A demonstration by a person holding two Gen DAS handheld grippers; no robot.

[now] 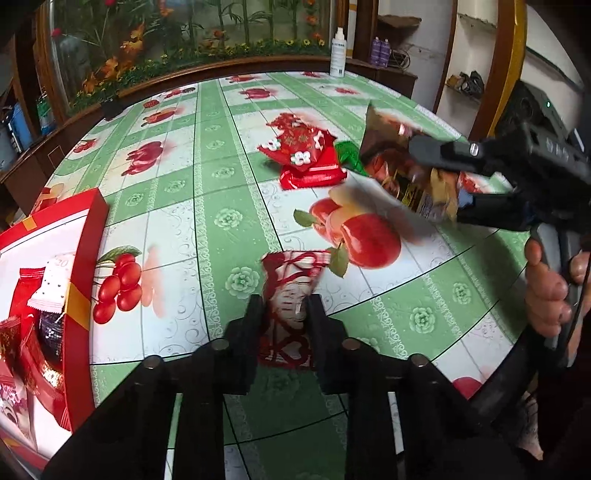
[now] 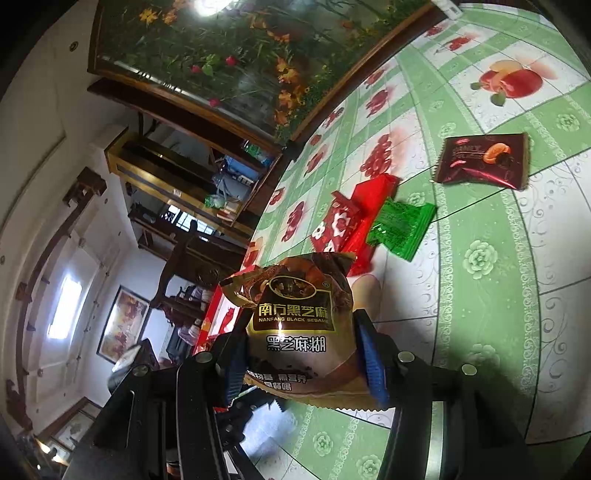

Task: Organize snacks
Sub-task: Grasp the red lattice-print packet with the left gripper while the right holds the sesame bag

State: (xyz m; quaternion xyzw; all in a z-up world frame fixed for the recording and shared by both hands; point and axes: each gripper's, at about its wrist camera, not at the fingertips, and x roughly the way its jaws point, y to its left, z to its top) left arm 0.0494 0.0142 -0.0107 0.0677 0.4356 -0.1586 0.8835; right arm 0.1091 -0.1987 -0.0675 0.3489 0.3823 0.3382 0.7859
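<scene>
My left gripper (image 1: 286, 301) is shut on a red-and-white snack packet (image 1: 293, 280), low over the fruit-print tablecloth (image 1: 221, 184). To its left stands an open red box (image 1: 86, 258) with several packets inside. My right gripper (image 1: 443, 181) comes in from the right, held above the table, shut on a brown black-sesame packet (image 1: 399, 170). In the right wrist view that sesame packet (image 2: 299, 295) stands upright between the right gripper's (image 2: 301, 325) blue pads (image 2: 371, 354). Loose on the cloth lie red packets (image 1: 303, 155), a green packet (image 2: 402, 229) and a dark brown packet (image 2: 484, 160).
A white spray bottle (image 1: 338, 53) stands at the table's far edge, before a wooden-framed flower panel (image 1: 184, 33). A person's hand (image 1: 546, 291) grips the right gripper's handle. Shelves and cabinets (image 2: 192, 177) line the room beyond the table.
</scene>
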